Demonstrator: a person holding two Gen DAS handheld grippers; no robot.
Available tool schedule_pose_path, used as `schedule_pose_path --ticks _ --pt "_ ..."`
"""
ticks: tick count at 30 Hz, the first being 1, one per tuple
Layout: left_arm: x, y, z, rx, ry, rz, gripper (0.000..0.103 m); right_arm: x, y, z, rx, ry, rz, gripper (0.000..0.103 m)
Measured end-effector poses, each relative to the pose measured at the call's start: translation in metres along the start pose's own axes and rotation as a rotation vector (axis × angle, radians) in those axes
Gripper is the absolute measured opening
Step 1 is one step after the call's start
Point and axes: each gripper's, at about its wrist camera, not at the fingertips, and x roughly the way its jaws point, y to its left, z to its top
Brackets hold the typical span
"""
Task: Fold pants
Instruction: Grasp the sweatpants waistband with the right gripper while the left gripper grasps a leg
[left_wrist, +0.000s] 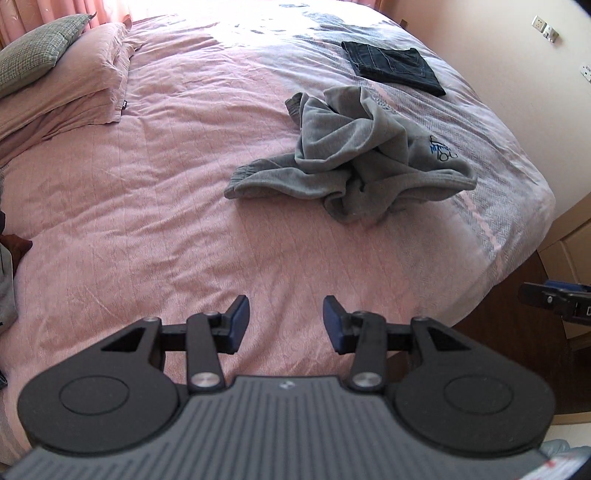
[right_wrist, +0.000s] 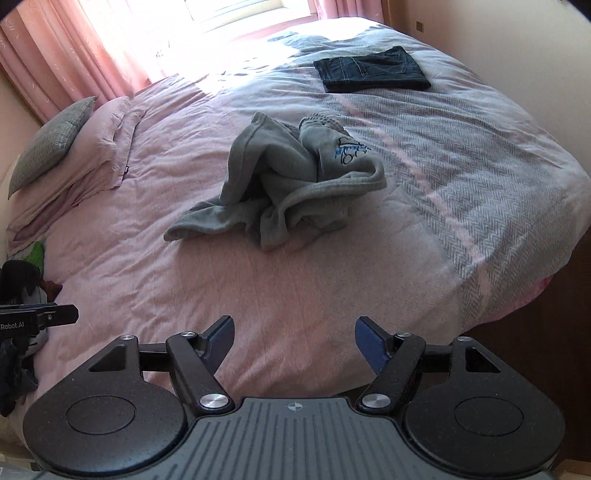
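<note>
grey sweatpants (left_wrist: 354, 155) | crumpled heap, one cuffed leg trailing | mid-bed, unfolded

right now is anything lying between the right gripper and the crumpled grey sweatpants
Nothing: in the right wrist view, only bare pink bedspread stretches from the open right gripper to the grey sweatpants.

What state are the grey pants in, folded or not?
Not folded. The grey pants lie crumpled in a heap on the bed, legs twisted.

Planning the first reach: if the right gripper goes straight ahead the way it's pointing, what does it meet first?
Probably the crumpled grey pants. The right gripper, jaws open, points over bare pink bedcover toward them; depth is hard to judge.
</note>
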Motion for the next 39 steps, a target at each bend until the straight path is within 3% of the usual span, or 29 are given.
schedule_pose_path --ticks 9,14,22,25,29,32,36,39 --pt "-0.001 -0.008 -0.002 -0.012 -0.009 0.025 0.040 -0.001 -0.003 0.008 -0.028 -0.007 0.007 0.069" --pt "0.014 -0.014 0.009 -0.081 -0.009 0.045 0.040 0.011 -0.027 0.042 -0.060 -0.017 0.018 0.070" --pt "0.064 -0.012 0.030 -0.369 -0.060 0.095 0.041 0.059 -0.112 0.144 -0.092 -0.050 0.108 0.069" --pt "0.092 -0.008 0.032 -0.512 -0.062 0.119 0.042 0.099 -0.144 0.184 -0.087 -0.005 0.178 0.069" --pt "0.128 -0.001 0.022 -0.703 -0.048 0.113 0.044 0.169 -0.181 0.220 0.044 0.093 0.315 0.070" --pt "0.151 0.004 0.014 -0.790 -0.047 0.119 0.047 0.230 -0.209 0.230 0.230 0.170 0.431 0.070" --pt "0.178 0.006 0.011 -0.816 -0.051 0.120 0.049 0.300 -0.231 0.227 0.498 0.258 0.578 0.070" --pt "0.195 0.006 0.016 -0.801 -0.086 0.081 0.057 0.329 -0.231 0.230 0.581 0.228 0.666 0.069"
